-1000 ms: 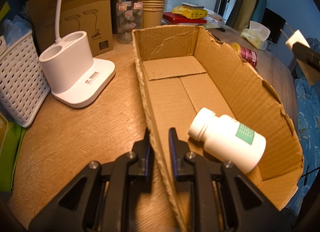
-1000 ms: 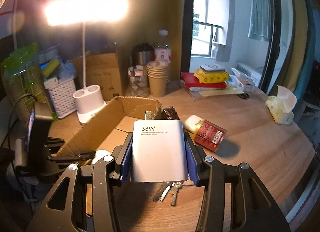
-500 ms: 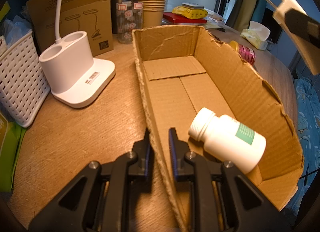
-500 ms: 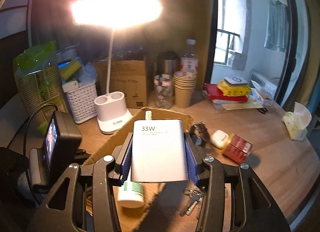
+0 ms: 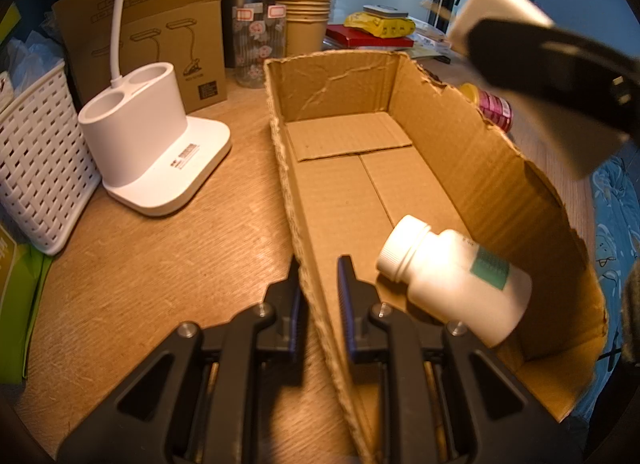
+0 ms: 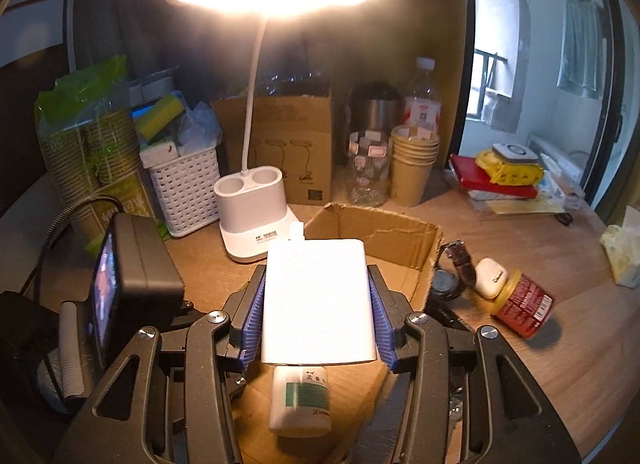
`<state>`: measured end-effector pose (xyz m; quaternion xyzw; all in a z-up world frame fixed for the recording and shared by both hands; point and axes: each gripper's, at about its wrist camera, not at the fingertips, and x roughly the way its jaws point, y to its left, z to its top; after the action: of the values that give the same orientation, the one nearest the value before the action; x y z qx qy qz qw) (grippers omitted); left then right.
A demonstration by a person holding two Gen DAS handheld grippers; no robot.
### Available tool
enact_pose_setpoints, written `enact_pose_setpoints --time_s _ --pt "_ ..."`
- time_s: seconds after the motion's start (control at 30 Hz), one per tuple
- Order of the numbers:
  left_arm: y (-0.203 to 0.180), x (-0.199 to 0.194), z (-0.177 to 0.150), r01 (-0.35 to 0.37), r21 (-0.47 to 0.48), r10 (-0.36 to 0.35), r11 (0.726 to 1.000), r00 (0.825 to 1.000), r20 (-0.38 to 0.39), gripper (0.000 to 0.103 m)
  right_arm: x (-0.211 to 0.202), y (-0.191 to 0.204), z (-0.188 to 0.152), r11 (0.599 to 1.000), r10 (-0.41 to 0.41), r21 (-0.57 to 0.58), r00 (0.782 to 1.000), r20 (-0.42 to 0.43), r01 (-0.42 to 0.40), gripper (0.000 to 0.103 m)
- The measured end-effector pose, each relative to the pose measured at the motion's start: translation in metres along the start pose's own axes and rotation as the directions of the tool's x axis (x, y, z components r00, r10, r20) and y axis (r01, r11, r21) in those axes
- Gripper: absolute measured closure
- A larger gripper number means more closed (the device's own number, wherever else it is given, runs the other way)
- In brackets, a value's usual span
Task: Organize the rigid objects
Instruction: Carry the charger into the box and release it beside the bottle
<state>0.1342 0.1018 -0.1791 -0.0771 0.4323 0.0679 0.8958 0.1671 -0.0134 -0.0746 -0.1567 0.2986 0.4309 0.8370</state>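
An open cardboard box lies on the wooden table, with a white pill bottle on its side inside. My left gripper is shut on the box's near left wall. My right gripper is shut on a white charger block, held above the box and over the bottle. In the left wrist view the charger and the right gripper's dark finger hang over the box's right wall.
A white lamp base and a white basket stand left of the box. On the table to its right lie a watch, a white earbud case and a red jar. Cups, bottles and books crowd the back.
My right gripper has carried the charger leftward from beside the box to above it, over the bottle. The left gripper and the box have stayed still.
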Motion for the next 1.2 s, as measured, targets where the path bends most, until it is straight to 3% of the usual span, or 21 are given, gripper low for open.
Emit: enact_pose_setpoints --time_s 0.3,0.9,1.03,1.2 --pt "0.001 0.0 0.0 0.002 -0.005 -0.002 1.0 1.0 -0.003 0.085 0.023 0.0 -0.009 0.999 0.036 0.022 0.998 -0.051 -0.034 0.054" --pt "0.0 0.0 0.001 0.001 -0.004 -0.001 1.0 1.0 -0.002 0.085 0.036 -0.008 -0.015 0.998 0.018 0.065 0.992 -0.127 -0.009 0.053" --pt "0.0 0.001 0.001 0.0 -0.006 0.0 1.0 1.0 -0.002 0.085 0.03 -0.014 -0.012 0.995 0.023 0.096 0.995 -0.093 -0.014 0.037" --pt "0.001 0.0 0.002 0.001 -0.007 -0.001 1.0 1.0 -0.003 0.084 0.02 -0.02 -0.009 0.994 0.009 0.111 0.998 -0.064 -0.001 0.037"
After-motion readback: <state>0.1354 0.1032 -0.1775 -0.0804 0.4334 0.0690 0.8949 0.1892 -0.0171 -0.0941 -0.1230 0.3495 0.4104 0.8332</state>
